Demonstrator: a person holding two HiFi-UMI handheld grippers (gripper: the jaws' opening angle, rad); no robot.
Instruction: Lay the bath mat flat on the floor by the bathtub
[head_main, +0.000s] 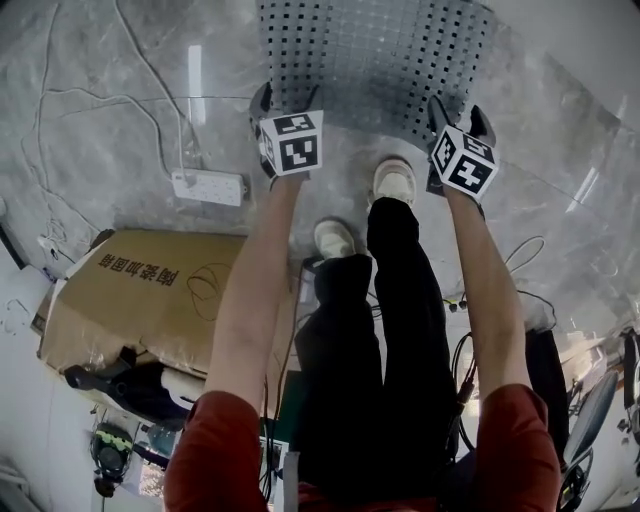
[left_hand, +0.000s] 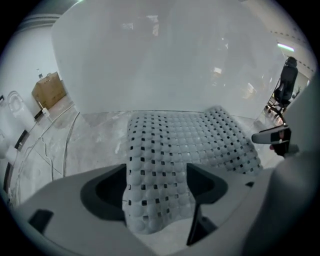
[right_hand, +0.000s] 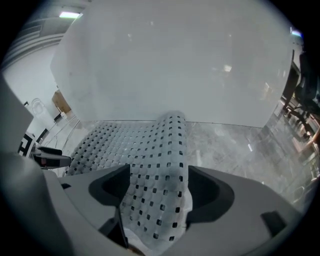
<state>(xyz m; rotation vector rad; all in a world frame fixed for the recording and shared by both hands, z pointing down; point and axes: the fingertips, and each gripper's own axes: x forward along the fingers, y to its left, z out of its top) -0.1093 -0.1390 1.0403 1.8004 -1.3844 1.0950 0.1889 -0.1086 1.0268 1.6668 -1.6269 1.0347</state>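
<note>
The grey perforated bath mat (head_main: 370, 60) lies on the marble floor at the top of the head view, against the white bathtub wall (left_hand: 165, 60). My left gripper (head_main: 287, 100) sits at the mat's near left corner and my right gripper (head_main: 458, 118) at its near right corner. In the left gripper view the mat (left_hand: 185, 140) runs back between the wide-set jaws of the left gripper (left_hand: 156, 187), loose between them. In the right gripper view a raised fold of the mat (right_hand: 160, 165) lies between the spread jaws of the right gripper (right_hand: 155, 192), and the tub wall (right_hand: 170, 65) stands behind.
A white power strip (head_main: 208, 186) with cables lies on the floor to the left. A cardboard box (head_main: 140, 295) sits at the lower left. The person's white shoes (head_main: 394, 180) stand just short of the mat. An office chair (left_hand: 287, 80) stands far right.
</note>
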